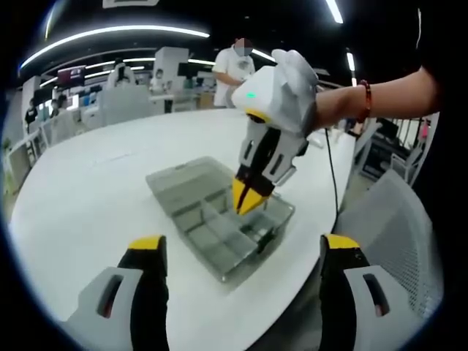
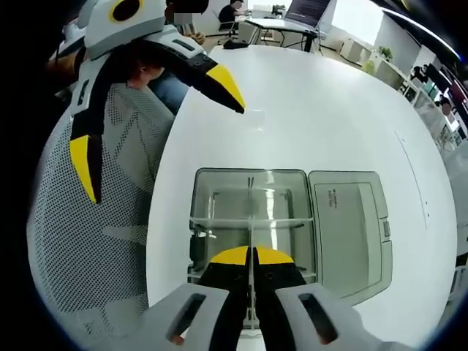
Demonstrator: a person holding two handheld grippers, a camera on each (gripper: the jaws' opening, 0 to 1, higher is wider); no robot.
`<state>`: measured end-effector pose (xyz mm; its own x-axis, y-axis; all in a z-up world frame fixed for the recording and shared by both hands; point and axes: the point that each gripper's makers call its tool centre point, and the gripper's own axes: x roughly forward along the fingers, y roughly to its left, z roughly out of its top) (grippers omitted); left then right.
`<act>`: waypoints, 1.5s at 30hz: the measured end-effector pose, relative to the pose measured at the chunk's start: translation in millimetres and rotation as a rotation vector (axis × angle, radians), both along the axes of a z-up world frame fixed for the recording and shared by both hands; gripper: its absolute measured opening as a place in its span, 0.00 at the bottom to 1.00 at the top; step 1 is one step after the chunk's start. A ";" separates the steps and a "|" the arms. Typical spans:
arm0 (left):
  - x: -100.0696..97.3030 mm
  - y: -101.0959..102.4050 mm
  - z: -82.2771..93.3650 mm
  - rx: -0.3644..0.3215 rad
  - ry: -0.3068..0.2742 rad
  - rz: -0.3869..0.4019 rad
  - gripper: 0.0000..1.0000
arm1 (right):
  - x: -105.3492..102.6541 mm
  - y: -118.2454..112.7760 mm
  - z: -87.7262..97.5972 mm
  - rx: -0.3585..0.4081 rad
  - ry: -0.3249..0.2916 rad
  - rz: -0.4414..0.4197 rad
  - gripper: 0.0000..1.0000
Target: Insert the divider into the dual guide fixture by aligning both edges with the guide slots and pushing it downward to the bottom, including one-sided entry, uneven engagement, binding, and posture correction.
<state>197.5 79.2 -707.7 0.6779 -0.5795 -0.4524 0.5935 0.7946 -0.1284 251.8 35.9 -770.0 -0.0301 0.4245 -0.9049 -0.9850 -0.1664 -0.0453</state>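
A clear plastic box, the guide fixture (image 1: 219, 245) (image 2: 219, 175), lies on the white round table (image 1: 88, 190) near its edge. A cross wall (image 2: 219, 221) splits its inside. My right gripper (image 1: 247, 202) (image 2: 252, 256) points down into the box, its yellow-tipped jaws shut on a thin clear divider (image 2: 251, 230) seen edge-on along the box's middle line. I cannot tell how deep the divider sits. My left gripper (image 1: 243, 243) (image 2: 157, 128) hovers off the table edge near the box, jaws wide open and holding nothing.
The box's hinged lid (image 2: 351, 227) (image 1: 183, 179) lies flat open on the table beside it. A white mesh chair (image 2: 95, 241) (image 1: 398, 227) stands at the table edge under the left gripper. A cable (image 1: 333, 183) trails from the right gripper. People stand in the background.
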 end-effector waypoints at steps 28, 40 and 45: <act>6.5 18.2 -3.1 0.013 0.030 0.077 0.80 | 1.6 -2.1 -4.7 -0.012 0.017 -0.090 0.00; 5.9 34.9 -15.5 0.040 0.089 0.172 0.78 | 1.1 -2.1 -0.5 0.048 0.012 -0.154 0.09; 7.7 39.9 -17.1 0.052 0.092 0.195 0.78 | 1.6 -2.4 6.7 0.083 0.007 -0.192 0.10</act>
